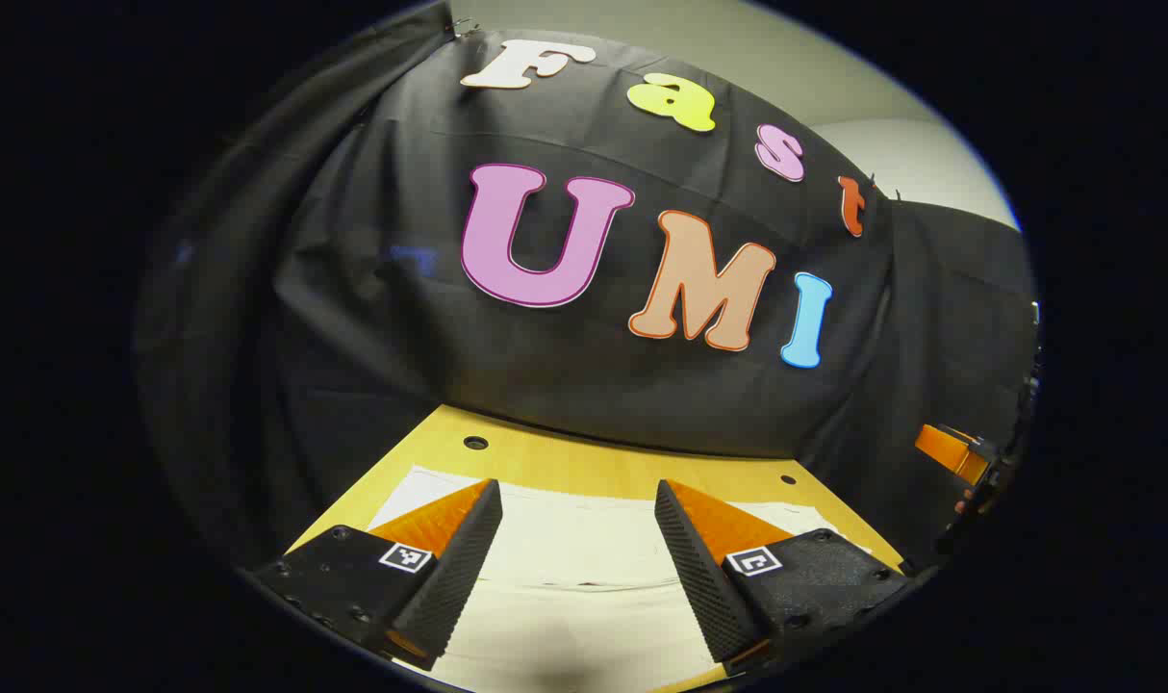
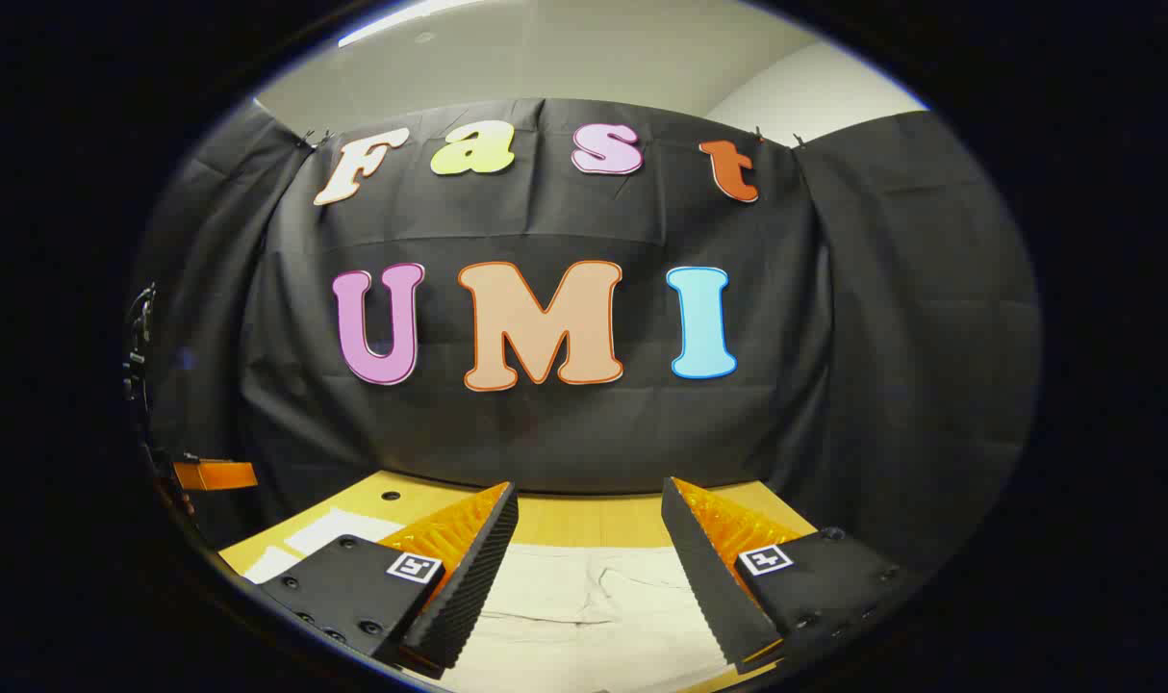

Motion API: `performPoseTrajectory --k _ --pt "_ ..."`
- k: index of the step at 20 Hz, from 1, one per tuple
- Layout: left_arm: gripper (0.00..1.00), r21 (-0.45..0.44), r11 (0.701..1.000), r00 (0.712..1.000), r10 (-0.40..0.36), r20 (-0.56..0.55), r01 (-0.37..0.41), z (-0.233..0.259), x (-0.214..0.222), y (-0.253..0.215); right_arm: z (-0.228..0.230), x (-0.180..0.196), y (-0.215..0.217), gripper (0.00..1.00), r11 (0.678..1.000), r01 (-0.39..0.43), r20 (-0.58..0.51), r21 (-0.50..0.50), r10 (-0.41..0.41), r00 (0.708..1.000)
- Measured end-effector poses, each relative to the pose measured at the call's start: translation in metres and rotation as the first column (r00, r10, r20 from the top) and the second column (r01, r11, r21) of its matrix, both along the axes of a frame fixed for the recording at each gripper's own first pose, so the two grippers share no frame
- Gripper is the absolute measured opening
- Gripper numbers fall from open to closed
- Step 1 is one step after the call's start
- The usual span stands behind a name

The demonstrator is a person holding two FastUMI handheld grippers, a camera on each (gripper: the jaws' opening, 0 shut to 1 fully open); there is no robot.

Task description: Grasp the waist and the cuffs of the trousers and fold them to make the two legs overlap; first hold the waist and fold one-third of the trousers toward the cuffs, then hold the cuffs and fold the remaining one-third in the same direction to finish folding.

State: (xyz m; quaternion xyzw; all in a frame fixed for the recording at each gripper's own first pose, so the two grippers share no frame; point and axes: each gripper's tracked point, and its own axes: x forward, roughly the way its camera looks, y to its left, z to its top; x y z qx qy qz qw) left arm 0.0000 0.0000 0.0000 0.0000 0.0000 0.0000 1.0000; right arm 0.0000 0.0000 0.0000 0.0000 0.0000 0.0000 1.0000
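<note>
You hold both grippers above the trousers (image 1: 584, 577), which lie flat and pale on the wooden table (image 1: 584, 462) under the fingers, so I judge the first step, the grasp at waist and cuffs, is not begun yet. The left gripper (image 1: 578, 539) has its jaws spread wide with nothing between them, and the right gripper (image 2: 589, 549) is spread and empty too. Next you need to lower each one to an edge of the cloth (image 2: 584, 597) and close on it before you lift.

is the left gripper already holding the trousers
No, the left gripper has its fingers spread wide apart above the trousers, which lie flat on the table between them.
</note>
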Motion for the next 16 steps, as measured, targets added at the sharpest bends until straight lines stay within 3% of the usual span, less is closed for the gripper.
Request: performPoseTrajectory --k 1,2,6,7,10,11,12,16 --pt "0.95 0.006 1.000 1.000 0.000 0.000 0.000 0.001 0.002 -0.001 -0.001 0.000 -0.002 0.92 1.000 -0.001 -0.002 -0.006 0.001 1.000" --pt "0.94 0.010 1.000 1.000 0.002 0.000 -0.002 0.001 0.002 -0.002 -0.001 0.001 -0.002 0.96 1.000 -0.005 -0.005 -0.002 0.005 1.000" --pt "0.94 0.051 0.998 1.000 0.022 0.010 -0.022 0.004 0.005 -0.001 -0.007 0.006 -0.006 0.96 1.000 -0.023 -0.018 0.013 0.023 1.000" --pt "0.94 0.064 0.997 0.999 0.030 0.012 -0.030 0.005 0.005 0.001 -0.009 0.008 -0.006 0.92 1.000 -0.028 -0.022 0.011 0.028 0.999" --pt "0.94 0.084 0.995 0.999 0.048 0.005 -0.048 0.005 0.002 0.008 -0.013 0.012 -0.010 0.96 0.999 -0.038 -0.031 0.013 0.039 0.999" --pt "0.94 0.088 0.995 0.999 0.054 0.002 -0.054 0.005 0.001 0.010 -0.016 0.013 -0.011 0.92 0.999 -0.041 -0.037 0.015 0.041 0.998" --pt "0.94 0.092 0.994 0.998 0.063 0.000 -0.062 0.005 -0.001 0.013 -0.017 0.014 -0.012 0.96 0.999 -0.042 -0.040 0.018 0.043 0.998" --pt "0.94 0.098 0.992 0.997 0.083 -0.008 -0.082 0.001 -0.008 0.021 -0.025 0.018 -0.015 0.96 0.998 -0.058 -0.058 0.020 0.059 0.997"
